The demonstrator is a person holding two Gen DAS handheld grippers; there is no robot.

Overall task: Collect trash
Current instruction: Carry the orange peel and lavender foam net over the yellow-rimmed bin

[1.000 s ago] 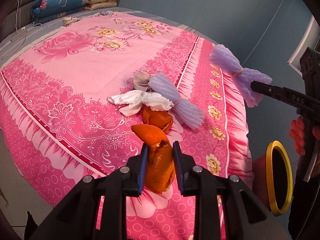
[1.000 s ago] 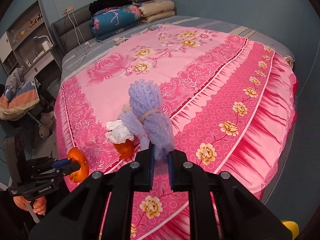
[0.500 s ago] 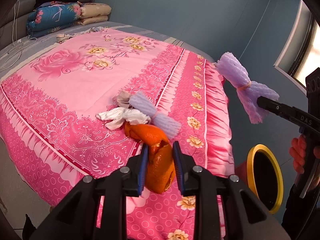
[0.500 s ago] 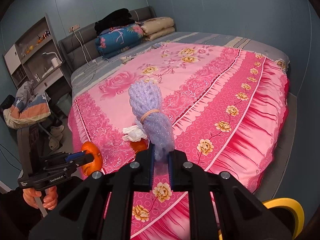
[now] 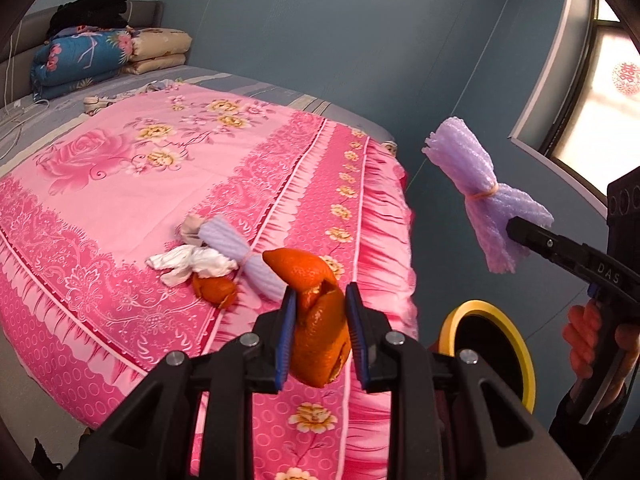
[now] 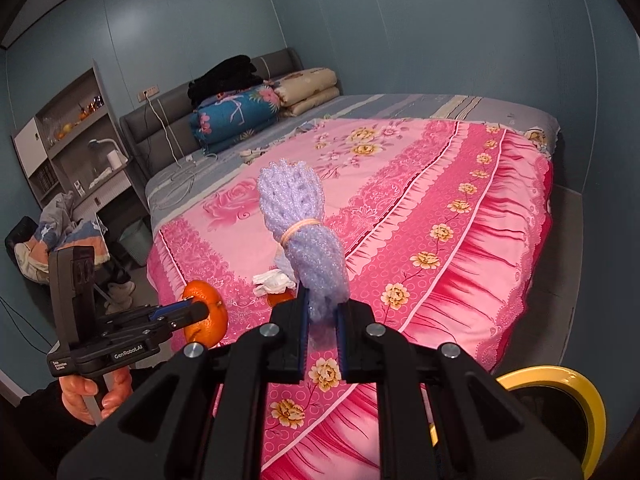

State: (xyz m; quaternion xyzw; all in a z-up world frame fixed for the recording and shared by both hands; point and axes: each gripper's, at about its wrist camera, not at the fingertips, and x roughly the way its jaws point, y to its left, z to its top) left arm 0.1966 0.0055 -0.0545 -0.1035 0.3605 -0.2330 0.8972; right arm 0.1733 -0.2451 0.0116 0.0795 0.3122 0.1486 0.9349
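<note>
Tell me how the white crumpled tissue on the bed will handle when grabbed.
The white tissue is crumpled and thin, so probably very light and floppy. It lies against the orange peel and purple foam net, so these may shift.

A pink floral bedspread point(image 5: 120, 184) is spread over the bed. Folded quilts point(image 6: 240, 114) are stacked at its headboard end; a shelving unit point(image 6: 68, 136) is stood beside it.

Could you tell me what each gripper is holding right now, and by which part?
The left gripper clamps an orange peel around its lower half; the right gripper pinches a purple foam net bundle by its bottom end.
</note>
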